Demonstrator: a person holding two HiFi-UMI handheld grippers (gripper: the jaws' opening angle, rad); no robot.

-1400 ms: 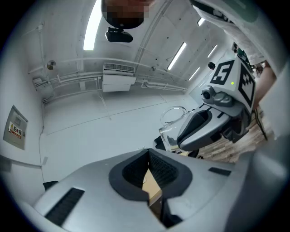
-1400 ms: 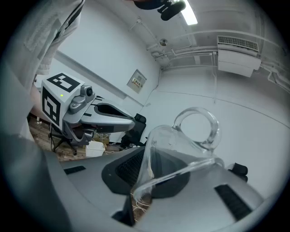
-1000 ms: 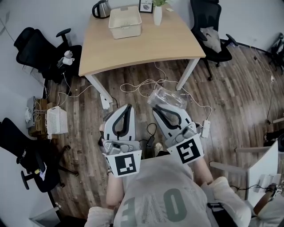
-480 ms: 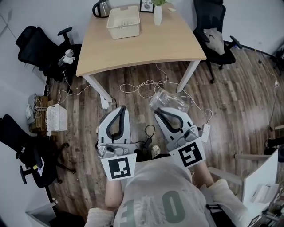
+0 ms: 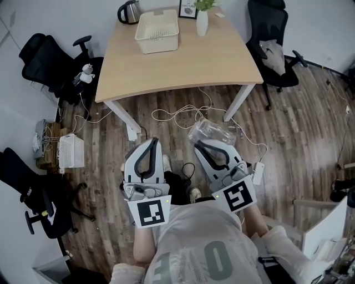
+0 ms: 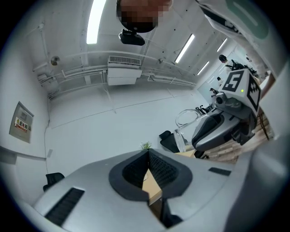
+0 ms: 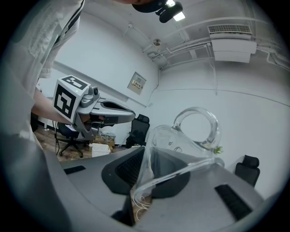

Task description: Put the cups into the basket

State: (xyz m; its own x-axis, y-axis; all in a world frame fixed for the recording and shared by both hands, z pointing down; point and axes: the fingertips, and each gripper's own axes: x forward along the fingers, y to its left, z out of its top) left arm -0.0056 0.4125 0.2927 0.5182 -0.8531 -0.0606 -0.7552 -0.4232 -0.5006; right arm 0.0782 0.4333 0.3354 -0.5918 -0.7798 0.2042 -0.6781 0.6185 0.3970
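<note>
A clear glass cup with a handle is clamped in my right gripper, over the wooden floor in front of the table. In the right gripper view the cup lies tilted between the jaws of the right gripper, handle upward. My left gripper hangs beside it, jaws together and empty; its tips meet with nothing between them. The white basket stands at the far end of the table, well beyond both grippers. The left gripper view shows the right gripper with the cup.
A kettle, a white vase and a picture frame stand near the basket. Black office chairs flank the table. Loose cables lie on the floor below its front edge; a white box sits at left.
Both grippers have shifted a little and sit lower in the head view, and the table shows slightly fuller. The cup stays clamped in the right gripper.
</note>
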